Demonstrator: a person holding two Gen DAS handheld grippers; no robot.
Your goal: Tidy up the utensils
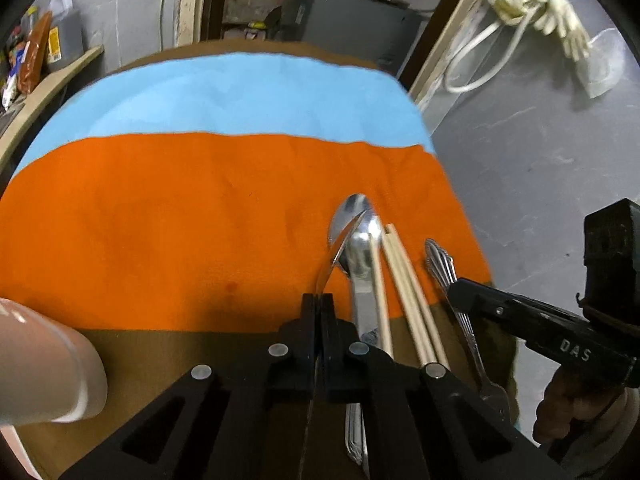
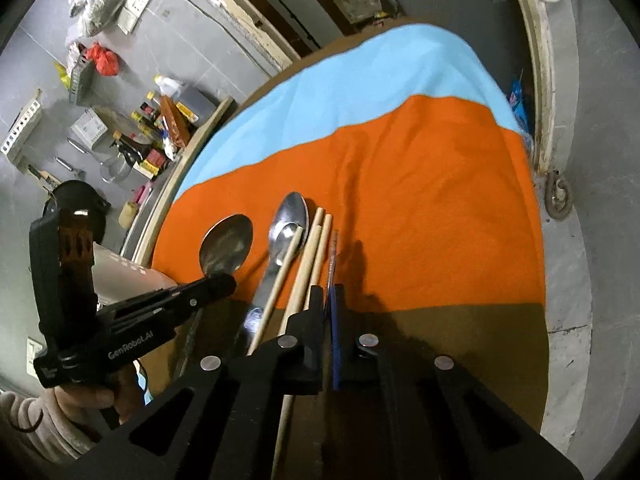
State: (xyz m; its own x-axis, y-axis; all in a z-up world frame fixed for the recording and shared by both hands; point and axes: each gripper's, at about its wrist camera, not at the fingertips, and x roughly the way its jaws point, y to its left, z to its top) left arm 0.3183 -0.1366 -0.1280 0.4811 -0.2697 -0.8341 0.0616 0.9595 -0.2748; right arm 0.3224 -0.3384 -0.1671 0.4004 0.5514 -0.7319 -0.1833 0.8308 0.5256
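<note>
right gripper (image 2: 329,298) is clamped on a thin handle (image 2: 334,248), next to 3 chopsticks (image 2: 316,248) and 2 spoons (image 2: 289,220) on the orange cloth (image 2: 420,220); left gripper (image 2: 222,282) pinches the left spoon (image 2: 227,244)

Dim indoor light, cool and grey on the walls, with the orange cloth (image 1: 200,232) and blue cloth (image 1: 248,96) glowing strongly saturated. Soft dark shadow thrown forward onto the brown table (image 2: 460,344) below the right gripper (image 2: 329,292), suggesting light from behind and above. Bright glare on the spoon bowl (image 1: 352,212) and a white glint on the second spoon (image 2: 288,232). Heavy fisheye bending at the rims, door frames curved, black corners all round. Slight smear along cloth edges; pale cup (image 1: 44,364) close, blurred, washed out.
</note>
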